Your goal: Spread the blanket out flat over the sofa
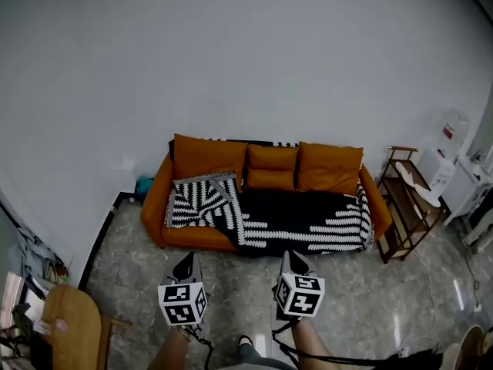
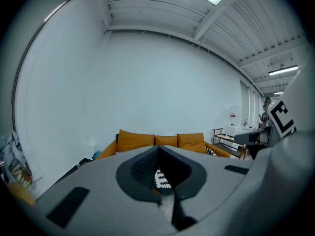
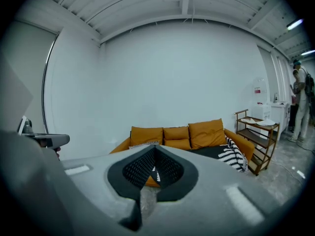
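Note:
An orange sofa [image 1: 156,197] stands against the white wall, a few steps ahead of me. A black-and-white patterned blanket [image 1: 300,220] lies across its seat, hangs over the front edge and covers the right arm; its left part lies folded over by the left cushion. My left gripper [image 1: 185,267] and right gripper [image 1: 291,262] hover side by side over the floor, short of the sofa, both shut and holding nothing. In the left gripper view the sofa [image 2: 135,140] shows beyond the closed jaws. The right gripper view has the sofa [image 3: 206,132] and the blanket [image 3: 235,156].
A wooden shelf rack [image 1: 404,203] stands right of the sofa, a water dispenser [image 1: 448,146] behind it. A round wooden chair back [image 1: 73,324] is at the lower left. A teal object [image 1: 144,185] sits beside the sofa's left arm. A person [image 3: 301,102] stands far right.

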`<state>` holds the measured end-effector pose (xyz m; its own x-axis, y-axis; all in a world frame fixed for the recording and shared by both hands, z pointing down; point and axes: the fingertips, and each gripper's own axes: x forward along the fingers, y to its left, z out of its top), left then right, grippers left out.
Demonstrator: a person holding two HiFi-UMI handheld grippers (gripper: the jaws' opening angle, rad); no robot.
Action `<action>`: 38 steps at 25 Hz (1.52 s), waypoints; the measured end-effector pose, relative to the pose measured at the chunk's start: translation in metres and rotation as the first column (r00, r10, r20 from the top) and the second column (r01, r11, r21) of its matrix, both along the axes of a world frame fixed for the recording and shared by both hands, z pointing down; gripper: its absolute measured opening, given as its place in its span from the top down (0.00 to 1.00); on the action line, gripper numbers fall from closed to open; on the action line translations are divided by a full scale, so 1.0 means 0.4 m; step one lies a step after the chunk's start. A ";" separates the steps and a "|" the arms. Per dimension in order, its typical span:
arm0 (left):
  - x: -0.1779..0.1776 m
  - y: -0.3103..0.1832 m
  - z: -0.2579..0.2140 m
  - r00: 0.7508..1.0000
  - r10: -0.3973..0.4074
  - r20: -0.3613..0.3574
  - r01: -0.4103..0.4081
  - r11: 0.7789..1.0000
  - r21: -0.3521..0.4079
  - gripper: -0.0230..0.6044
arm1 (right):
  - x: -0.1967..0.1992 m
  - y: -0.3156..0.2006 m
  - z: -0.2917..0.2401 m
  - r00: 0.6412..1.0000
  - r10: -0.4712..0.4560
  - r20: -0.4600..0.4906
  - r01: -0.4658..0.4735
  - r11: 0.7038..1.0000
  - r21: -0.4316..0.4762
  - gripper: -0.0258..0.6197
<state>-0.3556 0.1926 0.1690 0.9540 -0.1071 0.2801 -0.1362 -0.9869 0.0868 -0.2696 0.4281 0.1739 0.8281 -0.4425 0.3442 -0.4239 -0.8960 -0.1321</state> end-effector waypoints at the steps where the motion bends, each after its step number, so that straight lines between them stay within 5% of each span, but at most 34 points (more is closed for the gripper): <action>1: 0.020 -0.001 -0.002 1.000 -0.006 0.000 0.006 1.000 -0.001 0.96 | 0.022 0.000 -0.001 1.000 -0.007 0.001 0.007 1.000 -0.003 0.95; 18: 0.303 -0.009 -0.004 0.999 -0.048 -0.001 0.048 0.999 -0.005 0.96 | 0.330 0.003 -0.007 0.998 -0.055 0.015 0.054 0.998 0.022 0.95; 38: 0.492 -0.114 0.068 0.997 -0.066 0.037 0.068 0.997 -0.048 0.96 | 0.516 -0.075 0.057 0.997 -0.051 0.066 0.052 0.999 -0.012 0.95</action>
